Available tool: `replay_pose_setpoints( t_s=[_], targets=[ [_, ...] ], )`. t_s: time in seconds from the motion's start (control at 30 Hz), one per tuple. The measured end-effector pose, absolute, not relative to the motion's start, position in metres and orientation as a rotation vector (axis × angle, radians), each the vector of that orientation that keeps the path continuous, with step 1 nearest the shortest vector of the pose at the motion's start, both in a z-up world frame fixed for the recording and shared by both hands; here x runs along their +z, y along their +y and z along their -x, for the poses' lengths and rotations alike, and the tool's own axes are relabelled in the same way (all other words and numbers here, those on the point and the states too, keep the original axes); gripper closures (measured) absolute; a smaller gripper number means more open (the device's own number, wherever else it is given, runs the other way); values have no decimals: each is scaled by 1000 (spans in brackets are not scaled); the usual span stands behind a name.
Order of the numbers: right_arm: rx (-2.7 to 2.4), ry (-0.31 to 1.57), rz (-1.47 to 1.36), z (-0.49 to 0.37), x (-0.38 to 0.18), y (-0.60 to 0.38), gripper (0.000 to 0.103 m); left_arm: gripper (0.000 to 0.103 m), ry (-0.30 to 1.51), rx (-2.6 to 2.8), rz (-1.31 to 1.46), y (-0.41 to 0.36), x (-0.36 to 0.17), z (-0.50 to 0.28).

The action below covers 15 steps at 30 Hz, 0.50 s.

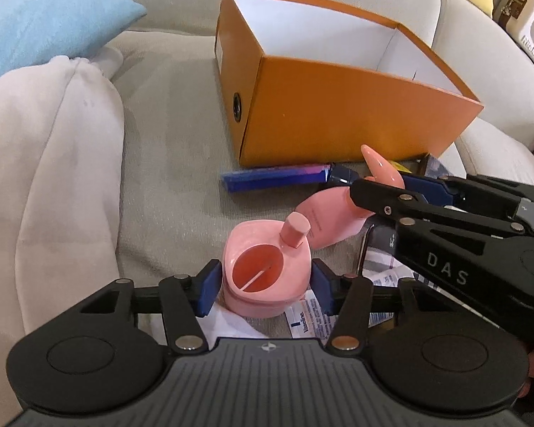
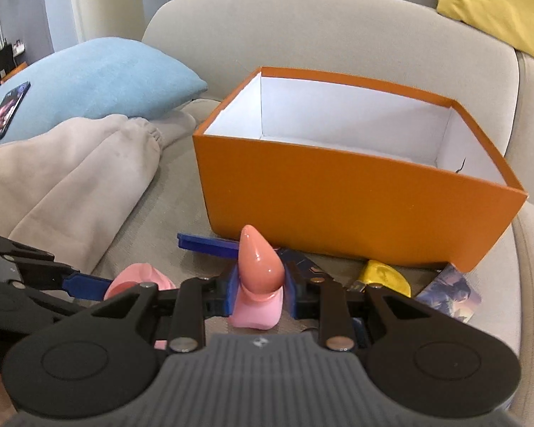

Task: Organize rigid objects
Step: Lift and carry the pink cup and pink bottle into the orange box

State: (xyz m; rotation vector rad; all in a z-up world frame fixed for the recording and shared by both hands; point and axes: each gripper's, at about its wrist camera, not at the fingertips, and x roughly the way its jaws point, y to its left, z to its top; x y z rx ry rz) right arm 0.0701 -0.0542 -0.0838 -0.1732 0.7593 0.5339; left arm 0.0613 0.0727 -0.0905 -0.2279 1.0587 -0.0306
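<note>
A pink pot (image 1: 267, 277) with an open round mouth and a short stub on its rim stands on the sofa seat. My left gripper (image 1: 265, 288) is around it, its blue pads (image 1: 210, 288) against both sides. A pink bottle (image 2: 256, 306) with a glossy pointed cap (image 2: 258, 259) is held tilted by my right gripper (image 2: 260, 286), which is shut on it. In the left wrist view that bottle (image 1: 327, 220) and the right gripper (image 1: 391, 186) are just right of the pot. An empty orange box (image 2: 338, 195) with a white inside stands open behind them.
A blue flat packet (image 1: 274, 176), a yellow object (image 2: 384, 277) and a picture card (image 2: 448, 295) lie before the box (image 1: 338, 106). Printed sachets (image 1: 306, 320) lie under my left gripper. A beige garment (image 1: 53, 178) and a blue cushion (image 2: 106, 82) with a phone (image 2: 3, 114) are left.
</note>
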Motion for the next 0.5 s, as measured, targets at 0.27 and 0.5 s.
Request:
replay_pose_setpoints(
  t_s=[0.27,0.5],
  targets=[
    [535,746,92,-69,-55,-74,77,42,925,-80,293,78,-35,-62],
    [531,643,31,-77,2,-92,77,42,801,-128,229,78,34,-94]
  ],
)
